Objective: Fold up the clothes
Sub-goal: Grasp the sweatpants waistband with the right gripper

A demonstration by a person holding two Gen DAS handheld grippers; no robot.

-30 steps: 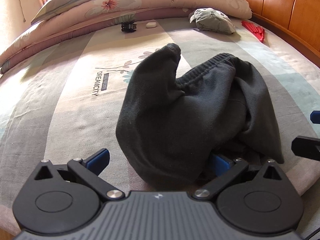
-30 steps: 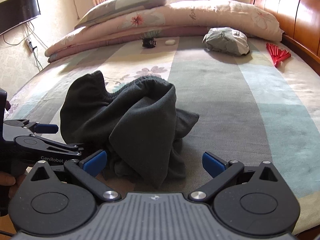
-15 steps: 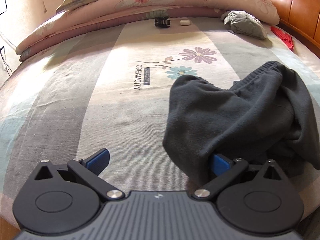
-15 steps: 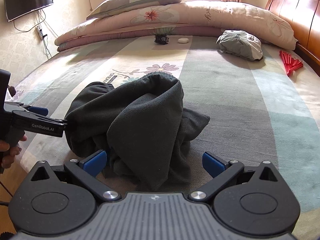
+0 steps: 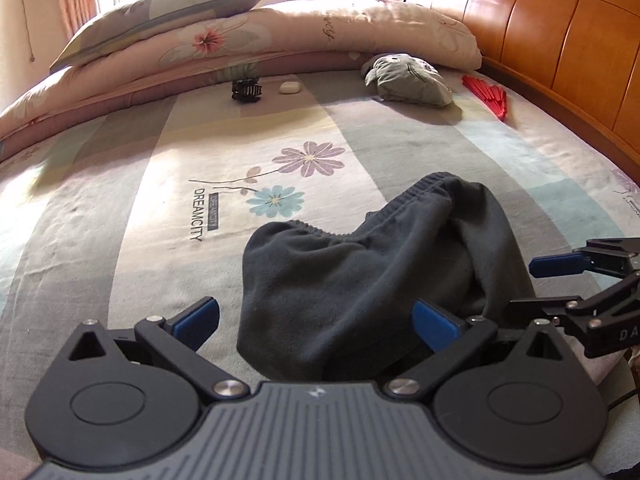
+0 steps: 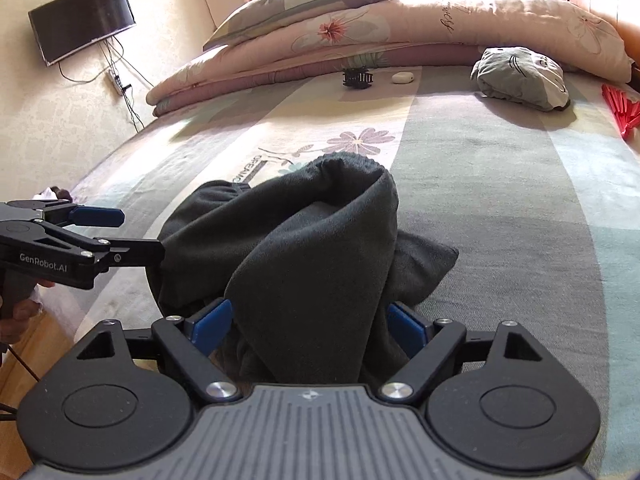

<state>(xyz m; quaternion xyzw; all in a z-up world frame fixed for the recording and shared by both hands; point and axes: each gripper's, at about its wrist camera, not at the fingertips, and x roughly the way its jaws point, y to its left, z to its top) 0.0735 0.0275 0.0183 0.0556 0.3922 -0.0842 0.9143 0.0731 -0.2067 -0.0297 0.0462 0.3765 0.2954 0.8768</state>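
A dark grey pair of sweatpants [image 5: 360, 280] lies bunched on the bed's striped floral sheet [image 5: 200, 160], elastic waistband up. My left gripper [image 5: 316, 320] is open wide at its near left edge, and cloth reaches only to the right pad [image 5: 434, 322]. In the right wrist view that left gripper [image 6: 132, 236] stands open, its lower finger at the garment's [image 6: 312, 264] left side. My right gripper [image 6: 307, 326] is closing, with a thick fold of the pants filling the gap between its blue pads. In the left wrist view the right gripper [image 5: 536, 286] sits at the pants' right side.
At the head of the bed are a folded quilt and pillow [image 5: 240, 40], a grey plush toy [image 5: 408, 80], a black hair claw [image 5: 247, 90], a small white case [image 5: 289, 87] and a red fan [image 5: 486, 94]. A wooden headboard [image 5: 560, 40] runs along the right. A TV [image 6: 82, 20] hangs on the left wall.
The raised part of the pants has sunk into a lower heap. My left gripper has drawn back off the cloth. The right gripper's jaws have narrowed around the fold, and the right gripper now shows at the left view's right edge.
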